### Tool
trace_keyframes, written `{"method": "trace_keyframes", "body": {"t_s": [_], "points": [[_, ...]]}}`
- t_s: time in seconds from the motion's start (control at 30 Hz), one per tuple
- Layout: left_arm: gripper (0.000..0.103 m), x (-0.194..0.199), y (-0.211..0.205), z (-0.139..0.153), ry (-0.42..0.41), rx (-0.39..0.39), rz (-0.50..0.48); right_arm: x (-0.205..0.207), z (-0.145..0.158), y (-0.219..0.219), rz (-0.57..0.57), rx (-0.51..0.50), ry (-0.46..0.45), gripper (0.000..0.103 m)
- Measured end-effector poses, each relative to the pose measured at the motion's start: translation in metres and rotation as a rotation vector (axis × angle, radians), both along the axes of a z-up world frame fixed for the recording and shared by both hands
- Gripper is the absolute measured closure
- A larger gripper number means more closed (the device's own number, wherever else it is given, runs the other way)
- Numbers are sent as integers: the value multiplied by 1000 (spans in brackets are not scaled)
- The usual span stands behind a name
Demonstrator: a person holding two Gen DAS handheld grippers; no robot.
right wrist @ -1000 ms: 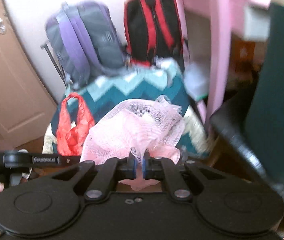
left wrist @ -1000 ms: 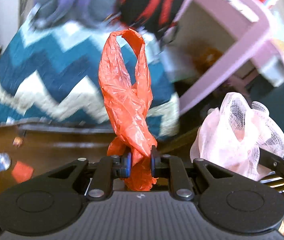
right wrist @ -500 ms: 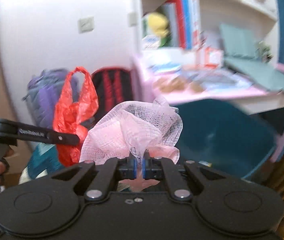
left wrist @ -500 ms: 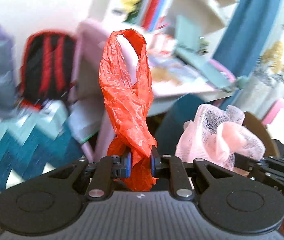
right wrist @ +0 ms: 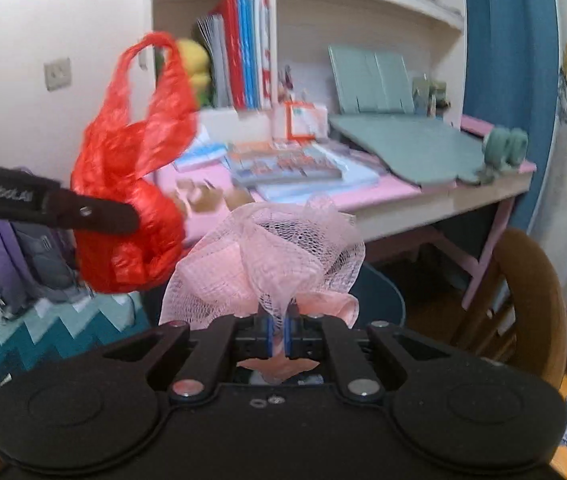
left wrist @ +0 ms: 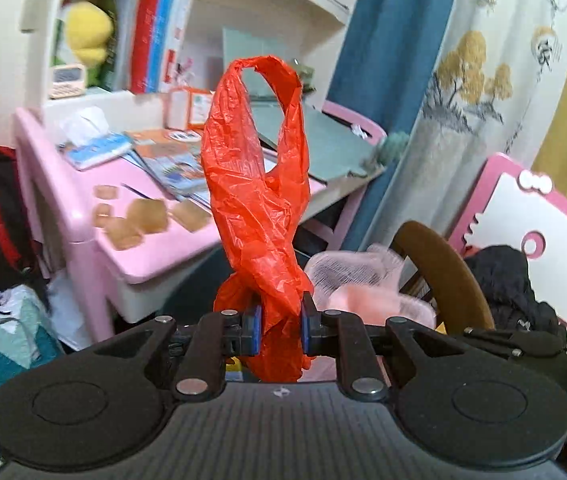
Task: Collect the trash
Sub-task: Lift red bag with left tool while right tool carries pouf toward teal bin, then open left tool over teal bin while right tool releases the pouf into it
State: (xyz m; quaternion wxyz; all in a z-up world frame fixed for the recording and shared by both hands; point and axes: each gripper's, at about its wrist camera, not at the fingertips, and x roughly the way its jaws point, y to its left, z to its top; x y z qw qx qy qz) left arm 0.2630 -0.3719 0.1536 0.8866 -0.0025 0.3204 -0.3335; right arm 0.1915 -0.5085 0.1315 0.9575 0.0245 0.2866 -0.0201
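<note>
With both pieces of trash already in hand, the step reads as carrying; the left gripper (left wrist: 277, 330) is clamped on the red plastic bag (left wrist: 255, 184), the right gripper (right wrist: 278, 334) on the pink mesh bundle (right wrist: 267, 252), bag at ten o'clock of the bundle; next comes finding a bin, none clearly visible.

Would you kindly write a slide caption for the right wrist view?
Right gripper shut on pink mesh netting, red plastic bag alongside, pink desk beyond.
</note>
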Motion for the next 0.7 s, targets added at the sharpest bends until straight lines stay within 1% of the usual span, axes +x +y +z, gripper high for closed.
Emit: {"method": "trace_keyframes", "body": {"t_s": [0.1, 0.17, 0.33, 0.47, 0.53, 0.6, 0.67, 0.7], "points": [[86, 16, -20, -22, 35, 46, 7, 8, -16, 1, -1, 0, 40, 97], [85, 23, -31, -34, 56, 85, -10, 14, -27, 5, 4, -12, 66, 97], [85, 39, -47, -69, 114, 177, -29, 32, -47, 12, 6, -30, 131, 95], [85, 49, -49, -87, 150, 227, -22, 36, -54, 13, 16, -27, 164, 90], [85, 52, -51, -91, 162, 242, -31, 36, -56, 14, 21, -29, 170, 86], [82, 54, -52, -95, 176, 247, -31, 37, -57, 15, 24, -29, 173, 83], [72, 54, -53, -96, 183, 246, -26, 36, -56, 16, 21, -40, 172, 80], [71, 55, -53, -96, 181, 242, -28, 34, -55, 18, 18, -48, 169, 79]]}}
